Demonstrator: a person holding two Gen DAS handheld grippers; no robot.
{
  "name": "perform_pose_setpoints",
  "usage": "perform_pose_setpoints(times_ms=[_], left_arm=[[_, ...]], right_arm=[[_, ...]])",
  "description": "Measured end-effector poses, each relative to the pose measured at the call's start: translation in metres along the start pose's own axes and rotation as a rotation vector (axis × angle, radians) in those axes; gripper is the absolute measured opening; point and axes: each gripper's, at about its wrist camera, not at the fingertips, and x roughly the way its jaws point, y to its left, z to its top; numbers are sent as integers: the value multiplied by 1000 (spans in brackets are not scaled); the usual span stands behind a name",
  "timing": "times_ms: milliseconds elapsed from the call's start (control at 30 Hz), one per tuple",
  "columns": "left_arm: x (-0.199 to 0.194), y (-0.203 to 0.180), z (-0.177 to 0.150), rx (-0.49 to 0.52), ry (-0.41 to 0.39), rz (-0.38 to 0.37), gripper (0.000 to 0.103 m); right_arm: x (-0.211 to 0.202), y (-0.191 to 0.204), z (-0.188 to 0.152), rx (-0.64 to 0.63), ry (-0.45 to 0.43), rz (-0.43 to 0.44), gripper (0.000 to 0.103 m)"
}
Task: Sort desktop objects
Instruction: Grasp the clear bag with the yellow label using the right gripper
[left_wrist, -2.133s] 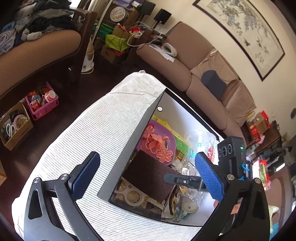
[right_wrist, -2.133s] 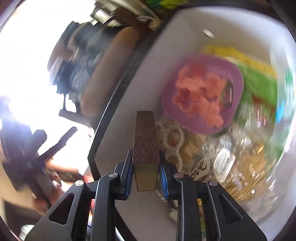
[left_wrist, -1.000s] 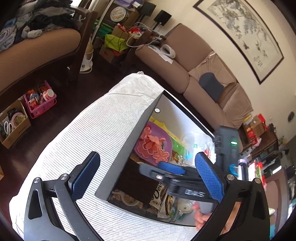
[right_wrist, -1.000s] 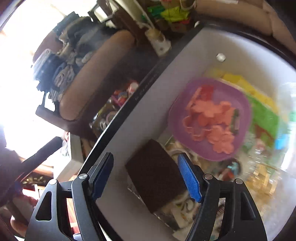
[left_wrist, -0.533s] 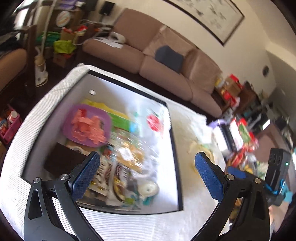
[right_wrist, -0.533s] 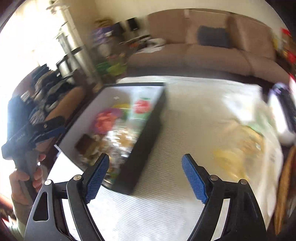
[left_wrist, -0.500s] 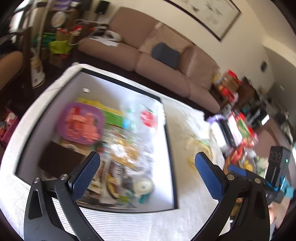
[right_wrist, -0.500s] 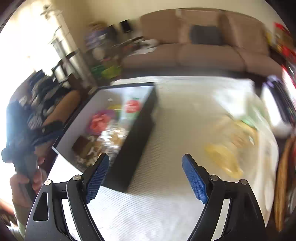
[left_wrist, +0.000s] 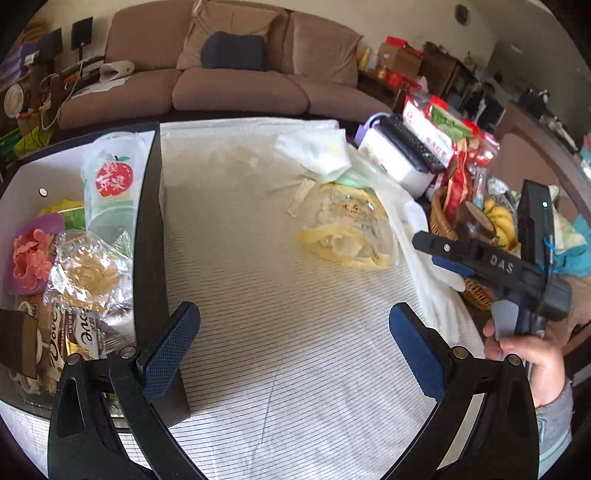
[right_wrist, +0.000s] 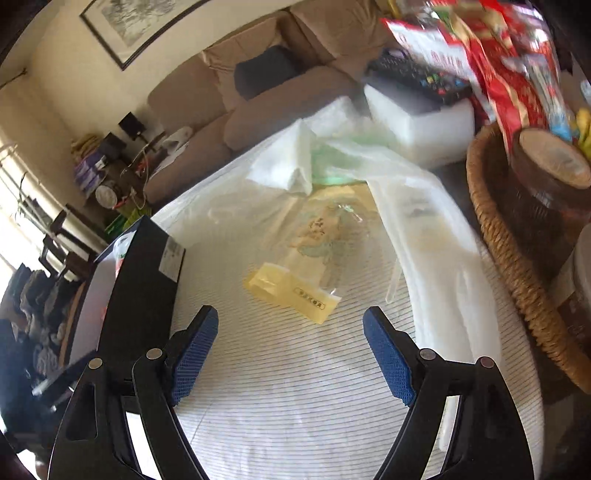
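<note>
Right wrist shows crinkly clear packet on ribbed tablecloth.

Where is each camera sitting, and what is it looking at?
Left wrist: on the left gripper, facing the table, box and sofa; the person's right hand shows.
Right wrist: on the right gripper, facing the snack bag and basket; only its fingers show.
Both see the striped cloth, box and bag.

The left gripper hovers with its blue-padded fingers spread wide and nothing between them. The right gripper is likewise spread wide and empty; in the left wrist view the person's right hand grasps its handle from below.
</note>
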Motion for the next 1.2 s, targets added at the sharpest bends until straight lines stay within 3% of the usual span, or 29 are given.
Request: perform_pose_setpoints(times_ms=[200, 467, 567, 667, 867, 900, 1000, 1200], left_arm=[[23, -8, -12, 69, 26, 62, 103], [22, -19, -18, 110, 0, 60, 103], [25, -23, -17, 123, 2, 65, 103], [26, -25, -18, 134, 3, 75, 103], [22, -23, -15, 127, -6, 72, 103], [21, -22, -14, 123, -6, 68, 103], [19, -20, -13, 117, -6, 57, 103], [17, -19, -12, 86, 0, 17, 103]], right_arm=[[48, -52, 2, 305, 76, 161, 84], [81, -71, 14, 414, 55, 259, 84], [87, -66, 22, 389, 54, 258, 82], [91, -58, 21, 315, 60, 227, 44], [84, -60, 14, 317, 63, 261, 39], [83, -59, 14, 309, 68, 272, 29], [71, -57, 9, 282, 97, 292, 21], [49, -35, -15, 129, 182, 282, 19]])
